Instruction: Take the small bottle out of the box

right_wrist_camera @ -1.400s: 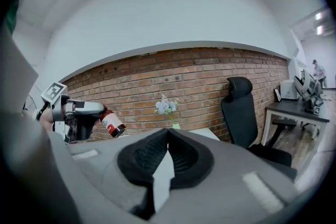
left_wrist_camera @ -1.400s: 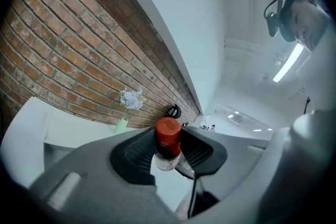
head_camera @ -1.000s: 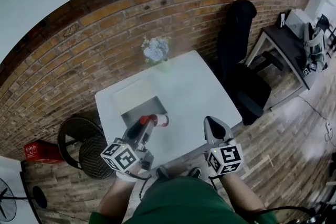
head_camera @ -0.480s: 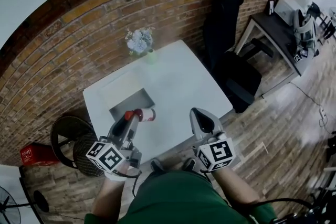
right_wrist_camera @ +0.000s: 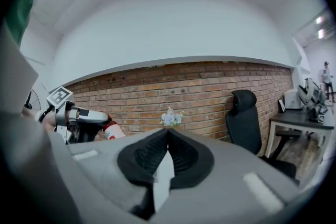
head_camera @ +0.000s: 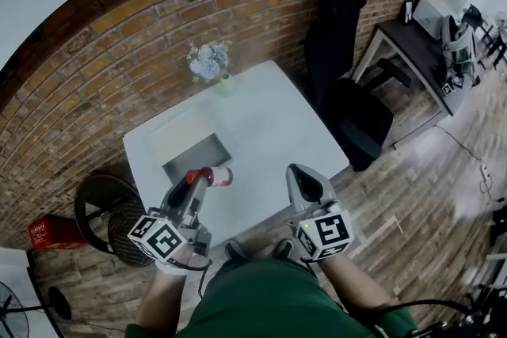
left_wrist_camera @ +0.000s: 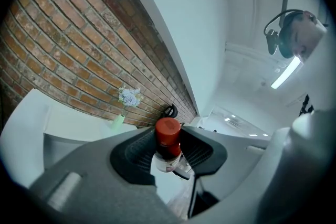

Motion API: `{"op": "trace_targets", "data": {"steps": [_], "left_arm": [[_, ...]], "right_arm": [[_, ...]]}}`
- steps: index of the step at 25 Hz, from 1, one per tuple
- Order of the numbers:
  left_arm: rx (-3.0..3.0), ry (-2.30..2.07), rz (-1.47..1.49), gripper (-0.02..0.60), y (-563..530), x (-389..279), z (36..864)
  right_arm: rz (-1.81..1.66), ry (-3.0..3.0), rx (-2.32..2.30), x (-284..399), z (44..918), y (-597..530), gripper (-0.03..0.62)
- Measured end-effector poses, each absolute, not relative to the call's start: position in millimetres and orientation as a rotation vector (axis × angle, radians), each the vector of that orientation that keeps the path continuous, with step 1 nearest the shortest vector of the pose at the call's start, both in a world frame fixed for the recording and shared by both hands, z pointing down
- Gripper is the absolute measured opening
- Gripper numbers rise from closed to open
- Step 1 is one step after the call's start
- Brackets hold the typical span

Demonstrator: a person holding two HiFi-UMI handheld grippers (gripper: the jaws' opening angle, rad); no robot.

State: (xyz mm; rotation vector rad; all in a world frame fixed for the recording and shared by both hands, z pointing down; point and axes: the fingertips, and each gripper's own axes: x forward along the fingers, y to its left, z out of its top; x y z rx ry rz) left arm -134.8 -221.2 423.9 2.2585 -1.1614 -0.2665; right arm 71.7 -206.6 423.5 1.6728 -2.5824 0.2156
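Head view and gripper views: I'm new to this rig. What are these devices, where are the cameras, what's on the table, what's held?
No robot: a person holds a two-jaw claw in each hand. The head view looks down from the person's head; each gripper view rides on one claw. The left claw is shut on a small red-capped bottle, held outside the box. The right claw is shut, empty. On the white table: that open grey box and a vase of flowers.
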Motion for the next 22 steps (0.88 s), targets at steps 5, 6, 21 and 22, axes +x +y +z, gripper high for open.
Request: {"op": "trace_targets", "data": {"steps": [5, 6, 21, 22], "left_arm": [[2.259, -1.16, -0.267, 0.15, -220.3, -133.2, 425.0], [2.261, -1.156, -0.272, 0.15, -220.2, -132.4, 425.1], [2.264, -1.124, -0.268, 0.15, -214.7, -119.5, 425.0], [2.262, -1.125, -0.263, 0.15, -214.4, -119.0, 425.2]], "right_arm": [[0.214, -2.59, 1.66, 70.3, 424.7, -205.6, 0.003], [0.215, -2.596, 1.658, 70.2, 424.2, -205.3, 0.003], [0.164, -2.608, 1.626, 71.6, 419.7, -197.5, 0.003], [0.165, -2.606, 1.626, 71.6, 419.8, -197.1, 0.003]]}}
